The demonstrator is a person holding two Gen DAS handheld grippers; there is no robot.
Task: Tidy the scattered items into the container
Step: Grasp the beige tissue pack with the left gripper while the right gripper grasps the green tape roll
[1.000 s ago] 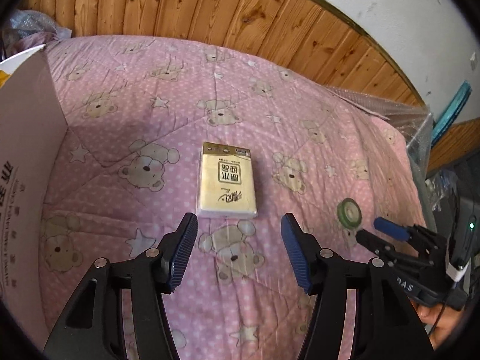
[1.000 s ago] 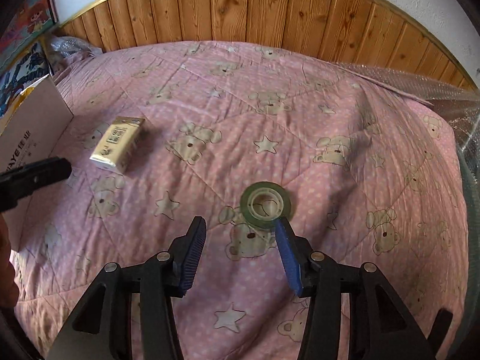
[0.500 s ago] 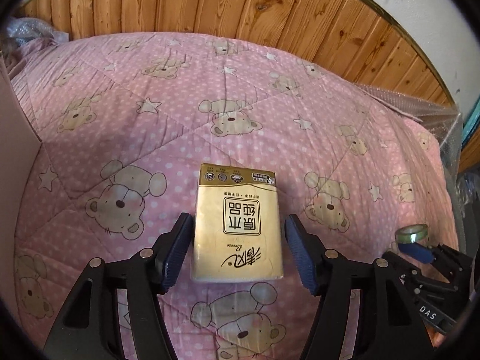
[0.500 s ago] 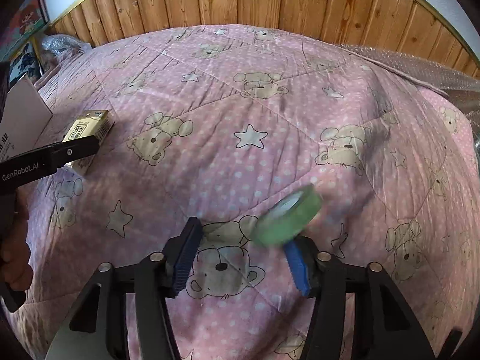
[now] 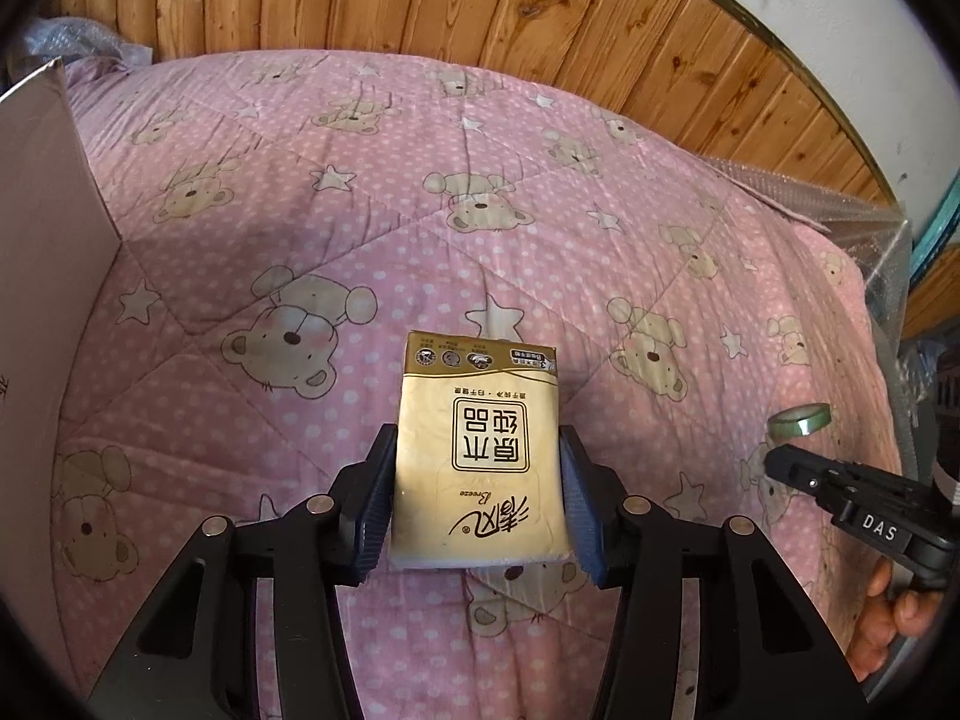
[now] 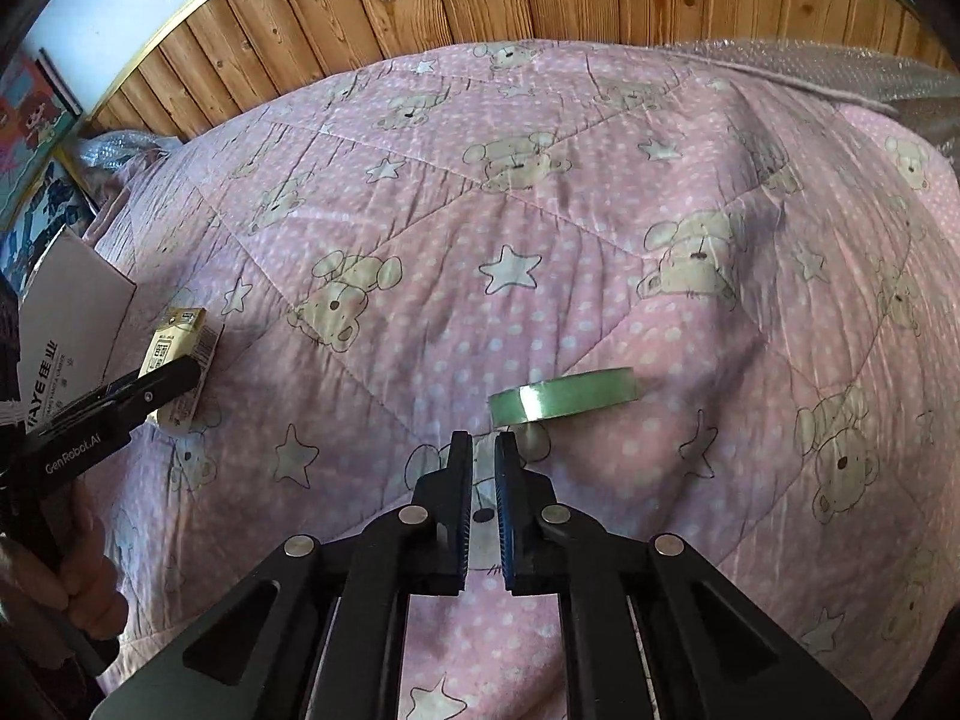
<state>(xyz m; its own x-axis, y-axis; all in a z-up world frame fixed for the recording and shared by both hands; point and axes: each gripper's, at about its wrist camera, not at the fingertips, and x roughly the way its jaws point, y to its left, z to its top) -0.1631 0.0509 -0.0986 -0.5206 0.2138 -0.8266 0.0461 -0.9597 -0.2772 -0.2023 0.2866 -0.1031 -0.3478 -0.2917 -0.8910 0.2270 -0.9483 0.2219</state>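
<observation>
Left tool [image 5: 477, 498] is closing on the tissue pack [image 5: 477, 450]: jaws have just been narrowing and both pads now sit against its long sides, pack lying flat on the bed quilt [image 5: 420, 228]. The cardboard box [image 5: 42, 276], the container, is standing just left of it.

Right tool [image 6: 480, 456] has also just been closing; jaws are nearly together with only a thin slit, tips at the near edge of the green tape roll [image 6: 564, 399], which is tipped up on edge. Cannot tell whether the rim is pinched.

Judgement: the left grip is looking centred, so squeeze firmly before lifting, since the soft pack may bulge. Confirm the tape's rim sits between the right pads before raising.
</observation>
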